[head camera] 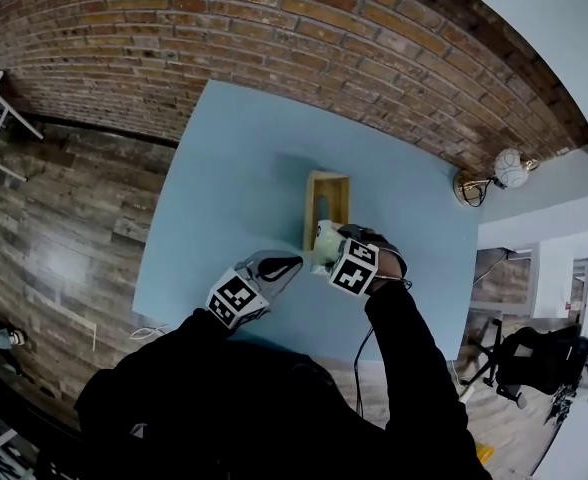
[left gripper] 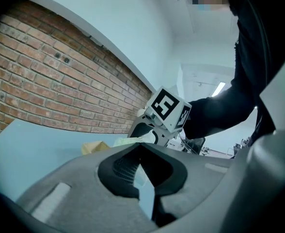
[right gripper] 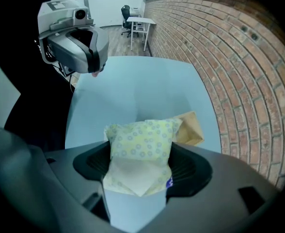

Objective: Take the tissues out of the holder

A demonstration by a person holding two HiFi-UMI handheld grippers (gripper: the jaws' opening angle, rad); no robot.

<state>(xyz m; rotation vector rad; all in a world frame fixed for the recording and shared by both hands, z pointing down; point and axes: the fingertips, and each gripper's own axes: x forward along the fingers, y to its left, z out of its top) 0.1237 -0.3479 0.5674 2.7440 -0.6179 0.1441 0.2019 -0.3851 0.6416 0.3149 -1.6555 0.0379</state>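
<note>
A pale yellow tissue pack (right gripper: 140, 140) printed with small rings stands up between the jaws of my right gripper (right gripper: 141, 163), which is shut on its lower part and points steeply down. Just behind it on the light-blue table (head camera: 234, 168) stands the wooden holder (head camera: 327, 180), also seen as a tan box (right gripper: 191, 127). In the head view the right gripper (head camera: 332, 250) holds the pack (head camera: 325, 235) at the holder's near end. My left gripper (head camera: 292, 264) hovers close to its left, shut and empty. From the left gripper (left gripper: 141, 152) I see the pack (left gripper: 128, 141) and holder (left gripper: 95, 147) ahead.
A brick wall (head camera: 274, 28) runs along the table's far edge. Wood floor (head camera: 64, 228) lies to the left. A round white lamp (head camera: 509, 166) sits past the table's right corner. A white desk and office chair (right gripper: 137, 21) stand far off.
</note>
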